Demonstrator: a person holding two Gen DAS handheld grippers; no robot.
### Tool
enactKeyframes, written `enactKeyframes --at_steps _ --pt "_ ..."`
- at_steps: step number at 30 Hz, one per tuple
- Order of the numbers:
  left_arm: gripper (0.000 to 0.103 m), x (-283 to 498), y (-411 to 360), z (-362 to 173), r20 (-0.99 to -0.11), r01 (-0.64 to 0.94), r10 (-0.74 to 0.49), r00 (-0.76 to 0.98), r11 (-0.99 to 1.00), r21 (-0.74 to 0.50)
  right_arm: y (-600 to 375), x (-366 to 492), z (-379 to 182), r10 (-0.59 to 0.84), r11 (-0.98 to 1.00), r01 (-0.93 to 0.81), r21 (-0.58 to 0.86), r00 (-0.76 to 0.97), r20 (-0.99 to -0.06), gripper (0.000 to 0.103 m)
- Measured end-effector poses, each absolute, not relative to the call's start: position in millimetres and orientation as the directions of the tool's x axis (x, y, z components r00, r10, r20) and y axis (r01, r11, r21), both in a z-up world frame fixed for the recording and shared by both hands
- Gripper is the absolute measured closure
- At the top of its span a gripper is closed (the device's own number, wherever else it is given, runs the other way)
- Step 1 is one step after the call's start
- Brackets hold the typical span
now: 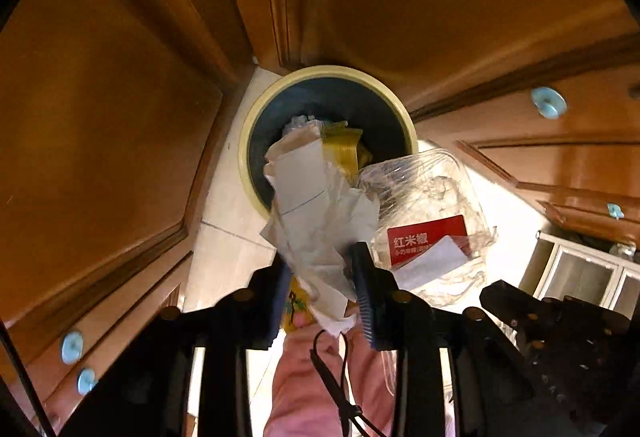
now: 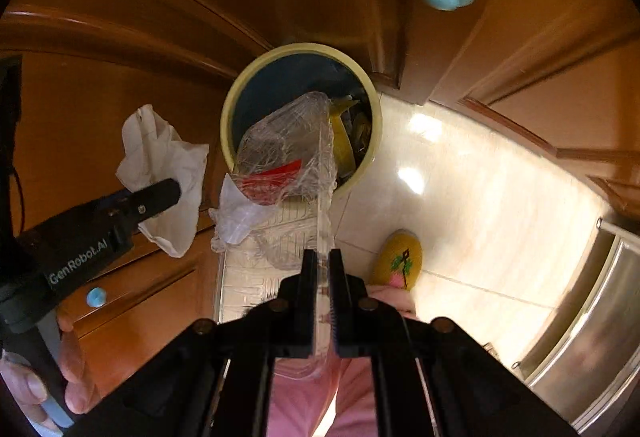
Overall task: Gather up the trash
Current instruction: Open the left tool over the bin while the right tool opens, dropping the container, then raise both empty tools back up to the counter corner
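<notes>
Both wrist views look down on a round trash bin [image 1: 246,141] with a pale yellow rim and dark blue inside, standing on a tiled floor [image 2: 472,173] against brown wooden cabinets [image 1: 100,117]; yellow and clear refuse already lies in it. The left wrist view alone shows the left gripper [image 1: 322,265] from behind: crumpled white paper [image 1: 316,205] sits between its jaws, which stand partly apart, and whether the pads press it cannot be told. The paper hangs over the near edge of the bin. The right wrist view alone shows the right gripper [image 2: 323,273], jaws closed on the rim of a clear plastic food tray [image 2: 288,141] with a red label and wrinkled film, held above the bin mouth. It also shows a hand [image 2: 48,385] grasping the left gripper's handle, a yellow slipper [image 2: 398,257] on the floor right of the bin, and a steel appliance [image 2: 592,337] further right.
</notes>
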State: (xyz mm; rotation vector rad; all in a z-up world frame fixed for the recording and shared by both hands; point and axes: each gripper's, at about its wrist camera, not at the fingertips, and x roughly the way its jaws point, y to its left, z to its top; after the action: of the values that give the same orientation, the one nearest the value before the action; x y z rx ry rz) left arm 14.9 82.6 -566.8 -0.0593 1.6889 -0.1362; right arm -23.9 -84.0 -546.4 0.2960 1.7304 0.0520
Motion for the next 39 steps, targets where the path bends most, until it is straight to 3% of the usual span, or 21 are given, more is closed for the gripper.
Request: enactKeyframes --at_steps 5,7,11,22,28,39 --pt "0.028 31 89 -567 -0.99 0.025 -0.123 -0.069 0.992 -0.125 -75 3 -565 0.223 0.967 0.161 0.199 -0.154 -0.963 0.092" --pt "0.027 33 96 -570 -0.993 0.022 -0.105 -0.051 0.994 -0.107 -71 14 -566 0.249 0.959 0.173 0.225 -0.132 -0.959 0.091" --pt "0.027 31 110 -568 -0.996 -0.004 -0.074 -0.058 0.997 -0.074 -69 25 -566 0.259 0.952 0.195 0.234 -0.11 -0.96 0.071" --pt "0.027 4 117 -547 -0.992 -0.028 -0.1 -0.076 0.995 -0.098 -69 -25 -535 0.219 0.966 0.181 0.186 -0.184 -0.958 0.069" --pt "0.027 1 111 -473 -0.992 0.02 -0.127 -0.023 0.992 -0.127 -75 -39 -466 0.234 0.962 0.175 0.209 -0.137 -0.963 0.069" --pt "0.027 11 89 -273 -0.971 0.16 -0.142 0.191 0.981 -0.111 -70 -27 -279 0.271 0.953 0.102 0.286 0.141 -0.952 0.069"
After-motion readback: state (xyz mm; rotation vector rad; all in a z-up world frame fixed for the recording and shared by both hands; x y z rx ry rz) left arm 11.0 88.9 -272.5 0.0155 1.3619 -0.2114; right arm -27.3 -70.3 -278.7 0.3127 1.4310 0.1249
